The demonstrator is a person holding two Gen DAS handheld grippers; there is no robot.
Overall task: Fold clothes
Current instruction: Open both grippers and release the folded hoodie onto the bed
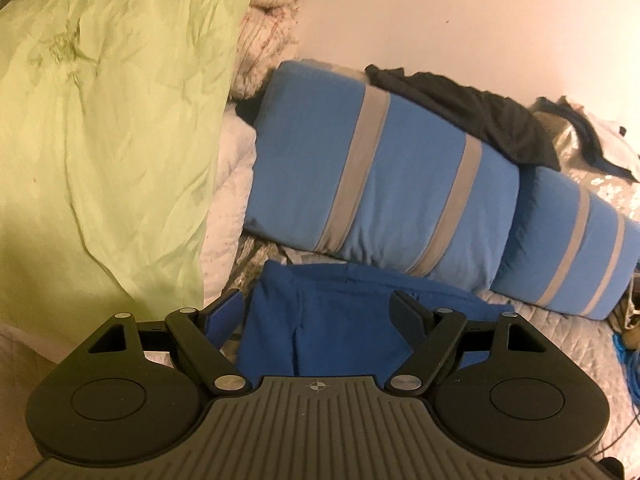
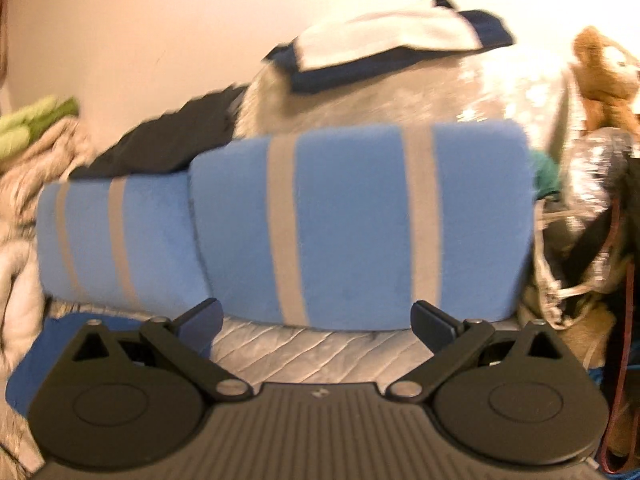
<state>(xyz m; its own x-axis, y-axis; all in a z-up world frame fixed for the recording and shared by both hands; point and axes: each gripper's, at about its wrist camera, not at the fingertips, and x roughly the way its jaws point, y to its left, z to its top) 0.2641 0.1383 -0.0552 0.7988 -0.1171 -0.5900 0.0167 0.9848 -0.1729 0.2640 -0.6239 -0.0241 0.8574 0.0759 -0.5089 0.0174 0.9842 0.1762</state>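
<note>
A royal-blue garment [image 1: 332,320] lies on the grey quilted bed cover, just in front of the blue striped pillows. My left gripper [image 1: 320,308] hovers over it, wide open, with the cloth showing between its fingers and not pinched. In the right wrist view a corner of the same blue garment [image 2: 52,344] shows at the lower left, partly hidden behind the gripper body. My right gripper [image 2: 316,320] stands wide open over bare quilt [image 2: 304,352], holding nothing. A black garment [image 1: 472,112] is draped over the pillows' top.
Two light-blue pillows with grey stripes [image 2: 360,220] line the wall behind the quilt. A pale green duvet [image 1: 104,128] fills the left. A white and navy garment [image 2: 392,36] tops a shiny silver bundle, and a brown plush toy [image 2: 604,72] sits at right.
</note>
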